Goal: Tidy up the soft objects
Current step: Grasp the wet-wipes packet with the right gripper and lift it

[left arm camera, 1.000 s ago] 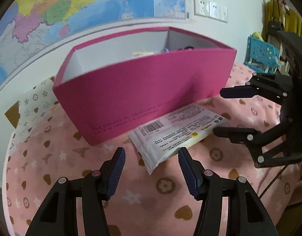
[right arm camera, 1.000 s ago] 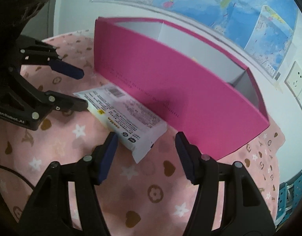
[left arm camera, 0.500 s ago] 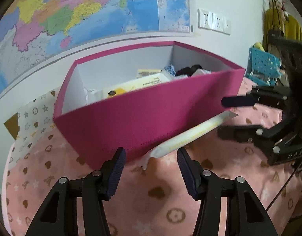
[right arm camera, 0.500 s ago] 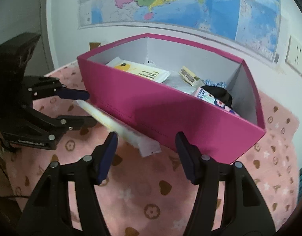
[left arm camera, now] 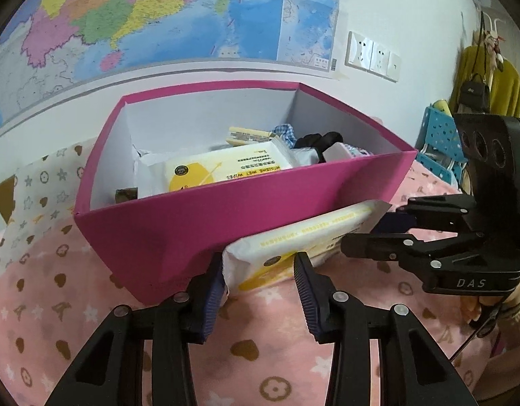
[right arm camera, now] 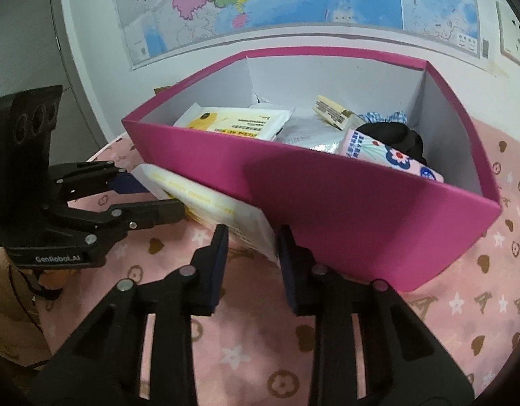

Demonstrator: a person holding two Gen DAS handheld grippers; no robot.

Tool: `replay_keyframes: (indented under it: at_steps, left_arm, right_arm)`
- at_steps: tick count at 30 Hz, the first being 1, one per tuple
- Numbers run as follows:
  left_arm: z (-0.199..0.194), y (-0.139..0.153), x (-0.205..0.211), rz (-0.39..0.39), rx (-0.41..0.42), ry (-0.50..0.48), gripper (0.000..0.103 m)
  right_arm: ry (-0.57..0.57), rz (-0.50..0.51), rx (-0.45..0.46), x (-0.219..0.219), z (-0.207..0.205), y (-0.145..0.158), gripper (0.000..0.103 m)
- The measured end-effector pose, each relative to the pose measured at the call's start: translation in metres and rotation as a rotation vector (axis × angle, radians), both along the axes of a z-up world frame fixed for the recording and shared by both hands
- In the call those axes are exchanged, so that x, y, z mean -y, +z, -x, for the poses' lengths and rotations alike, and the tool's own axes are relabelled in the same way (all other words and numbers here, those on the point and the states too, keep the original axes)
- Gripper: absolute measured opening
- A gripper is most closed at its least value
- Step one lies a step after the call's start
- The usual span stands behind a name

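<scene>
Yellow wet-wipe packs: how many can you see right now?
2. One pack lies inside the pink box; the other pack is outside its front wall, gripped at both ends. More may be buried.

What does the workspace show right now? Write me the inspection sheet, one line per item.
Surface: pink tablecloth printed with hearts, stars and flowers.
Job's things: wipes pack lifted on edge against the outside of the magenta box; inside the box, another wipes pack, a pink floral pack, black fabric.
Clutter: nothing seen.
Grippers: left hand-held gripper and right hand-held gripper have just been closing, each on one end of the outside pack.
Cables: thin black cable below the right unit.
Surroundings: wall map, wall sockets, blue perforated basket.
</scene>
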State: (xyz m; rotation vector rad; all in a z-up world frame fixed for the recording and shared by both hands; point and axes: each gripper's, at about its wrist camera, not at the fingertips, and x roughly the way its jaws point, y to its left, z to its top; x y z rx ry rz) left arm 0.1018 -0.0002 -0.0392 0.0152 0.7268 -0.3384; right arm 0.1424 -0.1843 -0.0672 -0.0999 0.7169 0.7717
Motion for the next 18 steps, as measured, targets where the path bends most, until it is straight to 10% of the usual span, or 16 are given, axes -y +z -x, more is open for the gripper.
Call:
replay_keyframes:
  at_steps: [18]
  left_arm:
    - [0.004, -0.011, 0.025, 0.054, -0.101, -0.044, 0.045]
  right_arm:
    - [-0.037, -0.084, -0.166, 0.036, -0.001, -0.001, 0.028]
